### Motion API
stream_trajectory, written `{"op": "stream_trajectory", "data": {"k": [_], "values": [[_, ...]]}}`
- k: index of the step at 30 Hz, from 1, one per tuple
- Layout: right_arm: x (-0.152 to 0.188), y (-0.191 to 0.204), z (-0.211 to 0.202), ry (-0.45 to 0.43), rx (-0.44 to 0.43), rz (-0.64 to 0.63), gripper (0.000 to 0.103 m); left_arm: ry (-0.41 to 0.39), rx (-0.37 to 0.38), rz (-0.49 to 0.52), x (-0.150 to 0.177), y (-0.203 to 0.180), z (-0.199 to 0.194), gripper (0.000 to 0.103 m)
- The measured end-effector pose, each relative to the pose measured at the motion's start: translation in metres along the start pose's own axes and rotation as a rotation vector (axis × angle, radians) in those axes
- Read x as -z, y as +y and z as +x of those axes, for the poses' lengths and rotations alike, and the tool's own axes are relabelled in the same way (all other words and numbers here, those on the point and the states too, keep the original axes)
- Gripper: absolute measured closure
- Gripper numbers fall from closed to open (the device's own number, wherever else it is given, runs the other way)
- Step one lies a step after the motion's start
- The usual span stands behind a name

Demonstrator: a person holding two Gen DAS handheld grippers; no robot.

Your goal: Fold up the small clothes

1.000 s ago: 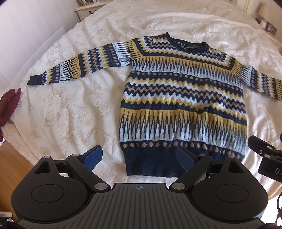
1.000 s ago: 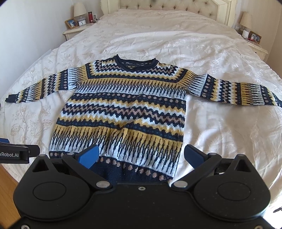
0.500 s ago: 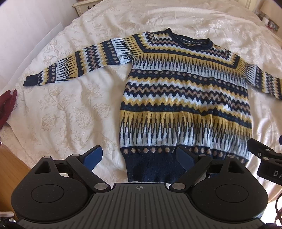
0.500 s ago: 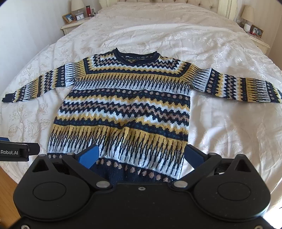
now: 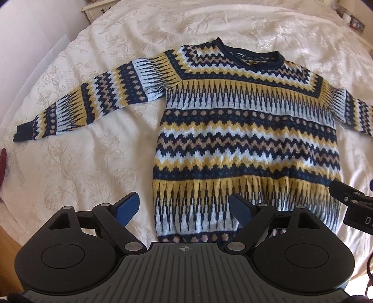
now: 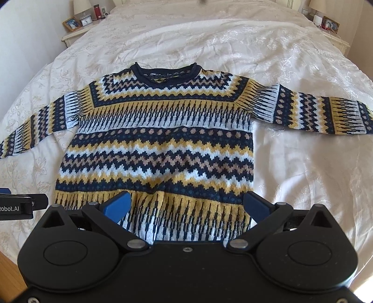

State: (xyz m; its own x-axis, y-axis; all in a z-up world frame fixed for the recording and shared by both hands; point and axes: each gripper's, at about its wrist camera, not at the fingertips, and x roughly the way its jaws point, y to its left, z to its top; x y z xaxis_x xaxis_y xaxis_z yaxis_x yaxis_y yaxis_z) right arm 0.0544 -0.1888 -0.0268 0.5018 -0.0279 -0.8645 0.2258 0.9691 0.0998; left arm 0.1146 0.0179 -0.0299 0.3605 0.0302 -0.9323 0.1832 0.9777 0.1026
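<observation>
A small knitted sweater (image 5: pixel 247 130) (image 6: pixel 158 144) in navy, yellow, white and tan zigzag bands lies flat on the bed, face up, neck far from me, both sleeves spread sideways. My left gripper (image 5: pixel 184 207) is open above the sweater's lower left edge, one blue pad over bare bedspread, the other over the knit. My right gripper (image 6: pixel 186 205) is open over the sweater's lower right part, its right pad near the side edge. Neither holds anything. The hem is hidden behind the gripper bodies.
A cream floral bedspread (image 5: pixel 77 163) (image 6: pixel 303 167) covers the whole bed. A dark red cloth (image 5: pixel 3 165) lies at the left edge. Nightstands with a lamp, frames and a clock (image 6: pixel 79 21) and another lamp (image 6: pixel 326 22) stand at the far corners. Wooden floor (image 5: pixel 7 242) shows lower left.
Both grippers have moved forward and lower over the bed, so the sweater looks larger and its navy hem has slipped behind the gripper bodies. Both stay open.
</observation>
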Motion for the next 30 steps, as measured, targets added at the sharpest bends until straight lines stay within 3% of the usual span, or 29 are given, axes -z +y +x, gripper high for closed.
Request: {"op": "stream_trajectory", "data": {"k": [4,12,16,18,23,30], "values": [[-0.015,-0.003,0.009,-0.023,0.033,0.028,0.001,-0.020,0.038,0.043,-0.024,-0.004,0.012,0.020],[-0.032,-0.015,0.023,-0.097,0.112,0.085,0.001,-0.145,0.060,0.144,-0.059,-0.017,0.026,0.020],[-0.042,-0.035,0.030,-0.075,0.108,0.123,0.004,-0.145,0.036,0.213,-0.065,-0.032,0.035,0.020],[-0.047,-0.048,0.033,-0.061,0.124,0.117,0.012,-0.145,0.051,0.207,-0.066,-0.037,0.037,0.020],[-0.060,-0.091,0.037,-0.049,0.150,0.090,0.013,-0.118,0.097,0.150,-0.067,-0.049,0.039,0.021],[-0.084,-0.180,0.042,-0.031,0.131,0.087,0.013,-0.093,0.028,0.043,-0.073,-0.073,0.031,0.022]]}}
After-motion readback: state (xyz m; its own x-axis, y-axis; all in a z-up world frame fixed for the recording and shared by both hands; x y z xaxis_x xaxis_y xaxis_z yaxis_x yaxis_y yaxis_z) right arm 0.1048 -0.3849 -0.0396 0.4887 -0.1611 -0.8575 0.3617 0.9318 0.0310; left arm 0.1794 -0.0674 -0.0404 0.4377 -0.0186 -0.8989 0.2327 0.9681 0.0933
